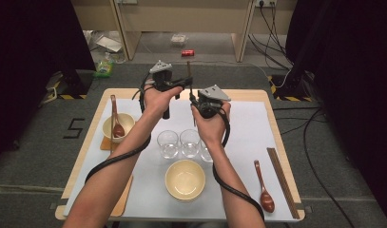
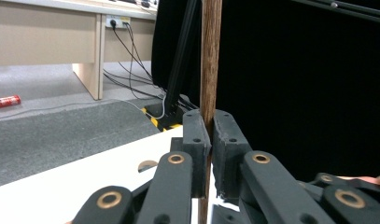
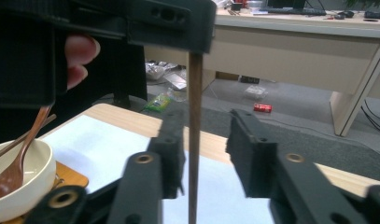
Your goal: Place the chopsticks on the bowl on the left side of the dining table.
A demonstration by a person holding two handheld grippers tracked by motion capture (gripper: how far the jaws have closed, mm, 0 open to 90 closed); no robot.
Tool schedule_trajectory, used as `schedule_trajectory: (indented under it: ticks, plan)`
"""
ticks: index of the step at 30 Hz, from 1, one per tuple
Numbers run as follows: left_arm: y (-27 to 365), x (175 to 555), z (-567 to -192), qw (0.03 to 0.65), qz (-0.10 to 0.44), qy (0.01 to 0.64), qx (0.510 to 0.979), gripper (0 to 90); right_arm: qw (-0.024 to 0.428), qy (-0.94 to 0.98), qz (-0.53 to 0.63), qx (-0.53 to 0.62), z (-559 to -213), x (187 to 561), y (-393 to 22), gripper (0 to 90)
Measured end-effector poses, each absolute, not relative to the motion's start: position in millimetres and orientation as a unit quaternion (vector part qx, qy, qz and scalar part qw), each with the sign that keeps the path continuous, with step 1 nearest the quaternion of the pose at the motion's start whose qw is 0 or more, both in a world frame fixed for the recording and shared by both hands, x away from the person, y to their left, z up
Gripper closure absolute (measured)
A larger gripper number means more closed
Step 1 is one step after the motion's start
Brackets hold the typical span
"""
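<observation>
A thin brown wooden chopstick [image 1: 189, 76] stands upright above the far middle of the table. My left gripper [image 1: 184, 87] comes at it from the left and is shut on it; in the left gripper view the stick [image 2: 210, 60] is pinched between the two pads of that gripper [image 2: 210, 123]. My right gripper [image 1: 194, 98] sits just below and to the right. In the right gripper view its jaws [image 3: 206, 128] stand apart with the chopstick [image 3: 194, 121] between them, close against the left pad and clear of the right one. The left gripper's body [image 3: 131, 18] holds the stick from above.
On the white mat [image 1: 248, 128] stand three clear glasses [image 1: 168, 142] in a row and a cream bowl [image 1: 185, 179] in front of them. A bowl [image 1: 118, 126] with a wooden spoon sits at the left. A spoon [image 1: 263, 187] and a pair of chopsticks [image 1: 282, 180] lie at the right.
</observation>
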State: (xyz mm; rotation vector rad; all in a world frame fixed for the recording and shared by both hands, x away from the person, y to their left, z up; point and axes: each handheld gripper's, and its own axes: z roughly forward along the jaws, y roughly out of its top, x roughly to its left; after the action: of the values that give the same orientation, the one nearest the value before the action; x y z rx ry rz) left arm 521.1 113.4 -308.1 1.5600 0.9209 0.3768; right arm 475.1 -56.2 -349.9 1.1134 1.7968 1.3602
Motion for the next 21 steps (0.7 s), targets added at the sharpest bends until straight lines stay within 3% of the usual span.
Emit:
schedule_trajectory:
  ticks: [7,21]
  plan:
    - [118.6,519.4,-305.4,0.602,0.171,0.402,0.669,84.3,0.293,0.683,0.510,0.432,-351.2,467.5,-80.6,54.7]
    - [136.3,512.0,-303.8,0.604,0.191,0.405,0.659,84.4,0.303,0.662,0.485,0.484,-374.1,449.9,-138.8,51.4]
